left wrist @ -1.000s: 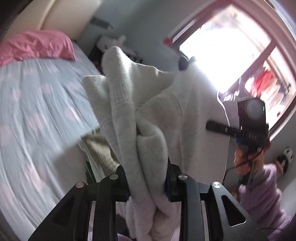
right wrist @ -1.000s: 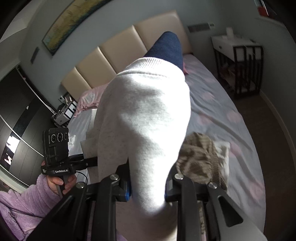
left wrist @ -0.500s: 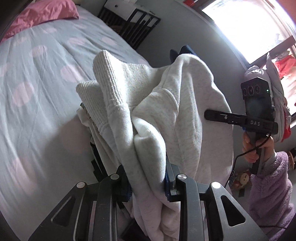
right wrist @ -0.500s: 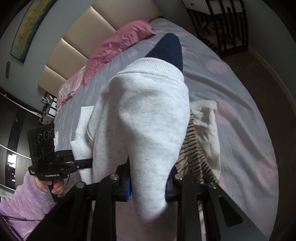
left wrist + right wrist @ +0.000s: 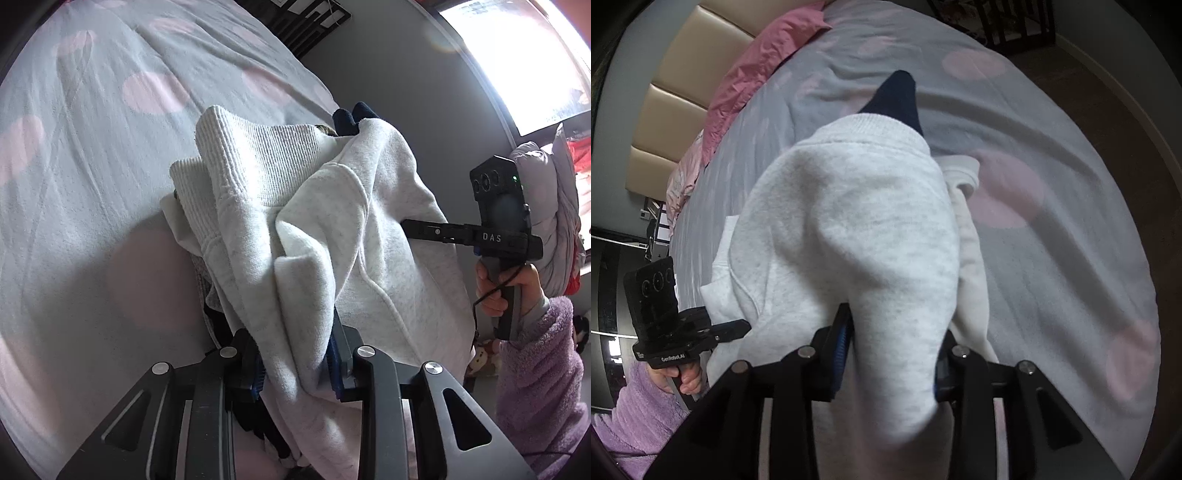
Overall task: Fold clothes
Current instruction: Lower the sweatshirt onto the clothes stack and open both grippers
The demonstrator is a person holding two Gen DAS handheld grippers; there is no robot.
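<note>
Both tools are hanging onto the same pale grey sweatshirt [image 5: 354,229], which is bunched up and being lowered over the bed [image 5: 92,155], right on top of a little heap of other clothes. The left tool [image 5: 295,365] is clamped on a thick fold of it. The right tool [image 5: 890,354] also has the fabric between its fingers, though its jaws have just been opening, so I'd guess that grip is loosening.

If it were me I'd get the sweatshirt clear of that heap first and lay it on a bare stretch of the bedspread, pulling the two held corners apart so it lands flat instead of in a lump. There's a dark navy bit [image 5: 901,99] poking out past the collar, probably another garment caught up in it, worth shaking loose.

No baskets or boxes in sight, so nothing to report there
</note>
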